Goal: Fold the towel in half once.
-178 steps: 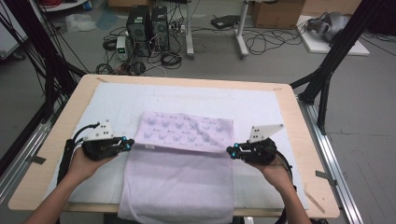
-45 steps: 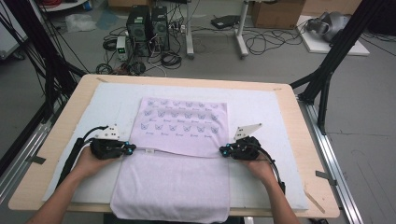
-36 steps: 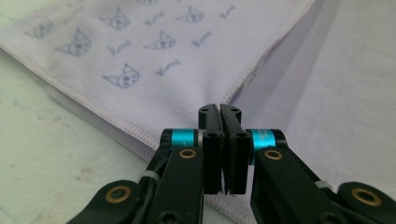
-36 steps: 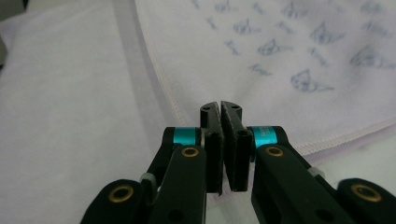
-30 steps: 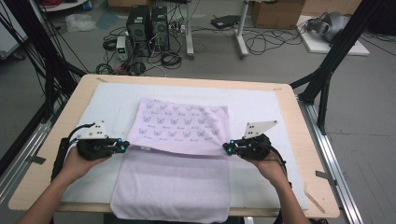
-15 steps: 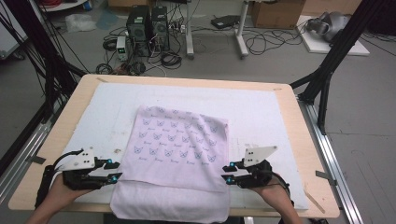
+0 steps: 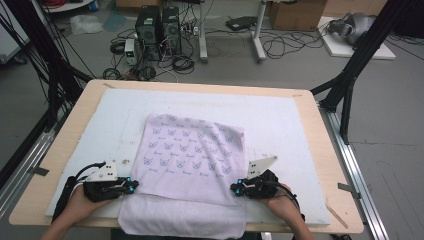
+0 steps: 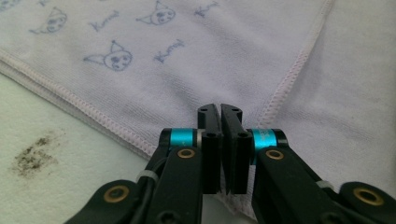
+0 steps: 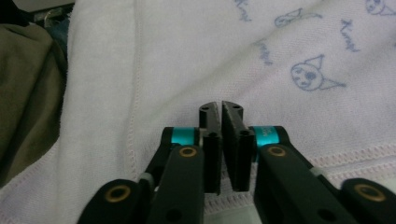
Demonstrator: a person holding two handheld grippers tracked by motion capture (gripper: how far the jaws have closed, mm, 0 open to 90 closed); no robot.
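Note:
A lilac towel [image 7: 195,155] printed with small cat faces lies folded on the white mat [image 7: 280,120], its upper layer ending short of the near hem, which hangs over the table's front edge. My left gripper [image 7: 134,186] rests at the fold's near left corner and my right gripper [image 7: 234,188] at its near right corner. In the left gripper view the gripper [image 8: 220,108] is shut just above the towel [image 8: 140,70], at a stitched hem. The right gripper [image 9: 221,105] is shut over the towel [image 9: 210,56] too. Both pairs of jaws have just been closing, and I see no cloth between them.
The wooden table [image 7: 322,150] carries the mat, which has a dark stain [image 8: 35,154] beside the towel's left edge. Olive cloth [image 9: 23,93] shows off the table's near side. Computers [image 7: 155,25] and cables lie on the floor beyond, black frame legs on both sides.
Both hands came toward the near edge and sank, drawing the towel's printed layer over the lower one. That layer, raised before, now lies flat on the towel.

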